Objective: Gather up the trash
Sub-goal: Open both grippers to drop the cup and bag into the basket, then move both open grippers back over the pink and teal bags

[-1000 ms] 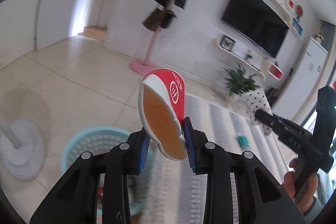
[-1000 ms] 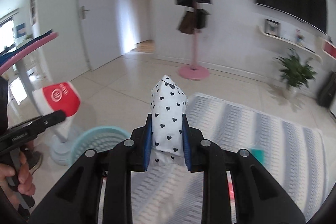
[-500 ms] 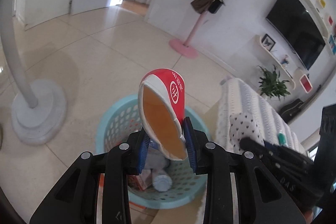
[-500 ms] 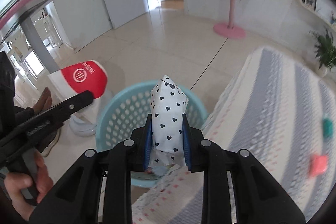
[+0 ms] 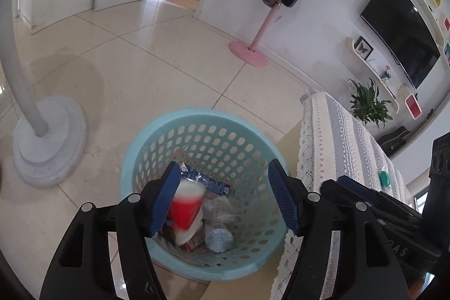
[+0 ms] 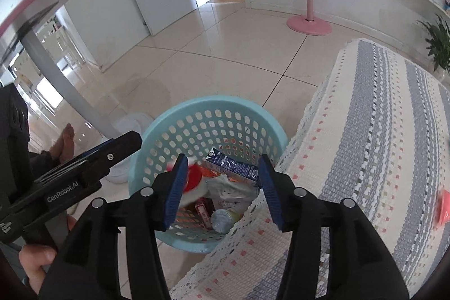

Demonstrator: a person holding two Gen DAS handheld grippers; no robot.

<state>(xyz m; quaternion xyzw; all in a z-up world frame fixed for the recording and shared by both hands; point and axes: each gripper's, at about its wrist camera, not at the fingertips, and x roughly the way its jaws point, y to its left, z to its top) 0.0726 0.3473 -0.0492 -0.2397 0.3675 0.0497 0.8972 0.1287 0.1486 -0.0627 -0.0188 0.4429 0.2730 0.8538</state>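
Closest to us, our left gripper (image 5: 225,198) has just been opening its jaws, and nothing is pinched between them. The red and white cup (image 5: 187,208) is blurry, just below the left jaw, dropping into the blue basket (image 5: 197,117). Our right gripper (image 6: 222,187) has just been opening too, and its jaws are empty. We cannot pick out the spotty white bag in the pile for sure.

Both claws hang right over the basket mouth and point down into it. Inside lie a blue carton (image 6: 233,167), crumpled wrappers and a bottle (image 5: 219,238) standing on its end.

We think this drop is done. More trash waits on the striped cloth (image 6: 379,131) beside the basket. A small green thing (image 5: 384,179) and a pink thing (image 6: 444,204) lie there, off to the right of both claws. Our right hand is nearer to them, so we think it should go first.

Far off stand the pink coat stand (image 5: 253,52), a plant (image 5: 368,103) and the TV (image 5: 402,30)
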